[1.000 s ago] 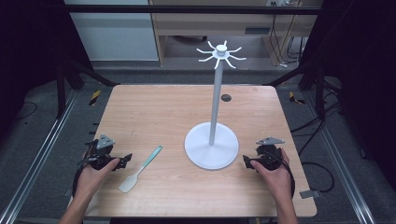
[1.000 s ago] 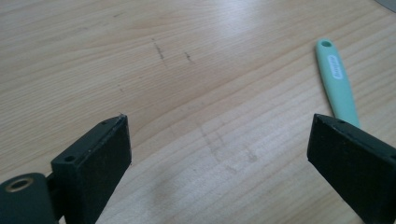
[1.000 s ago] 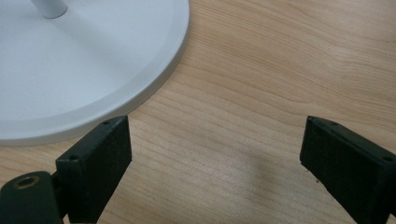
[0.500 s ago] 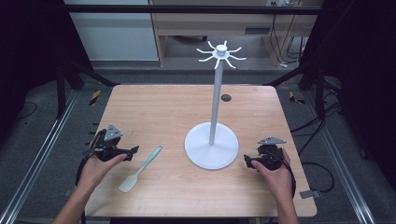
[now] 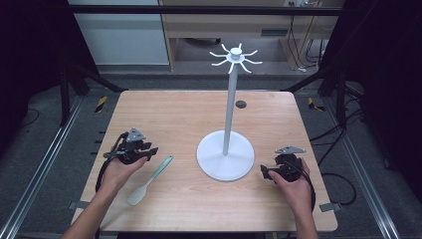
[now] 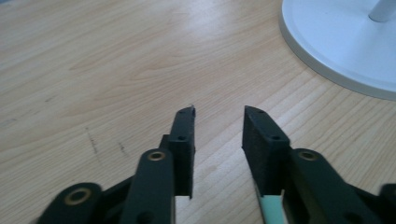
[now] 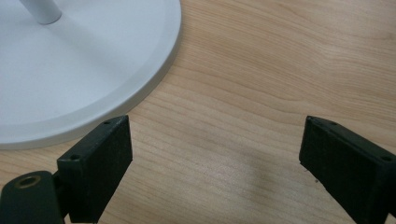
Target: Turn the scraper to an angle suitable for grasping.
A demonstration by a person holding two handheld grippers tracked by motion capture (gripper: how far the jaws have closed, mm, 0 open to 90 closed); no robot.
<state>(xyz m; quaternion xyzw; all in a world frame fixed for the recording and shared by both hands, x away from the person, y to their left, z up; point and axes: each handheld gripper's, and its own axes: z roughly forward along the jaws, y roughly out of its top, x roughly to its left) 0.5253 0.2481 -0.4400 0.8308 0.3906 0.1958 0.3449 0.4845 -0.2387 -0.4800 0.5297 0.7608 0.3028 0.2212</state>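
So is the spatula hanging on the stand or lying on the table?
Lying flat on the table, spatula beside the hook stand's base, every hook bare.

The stand stood on the table, right of centre. The spatula lay to its left, near the front edge. The left gripper was just left of the spatula's handle end; the right gripper sat just right of the stand's base.
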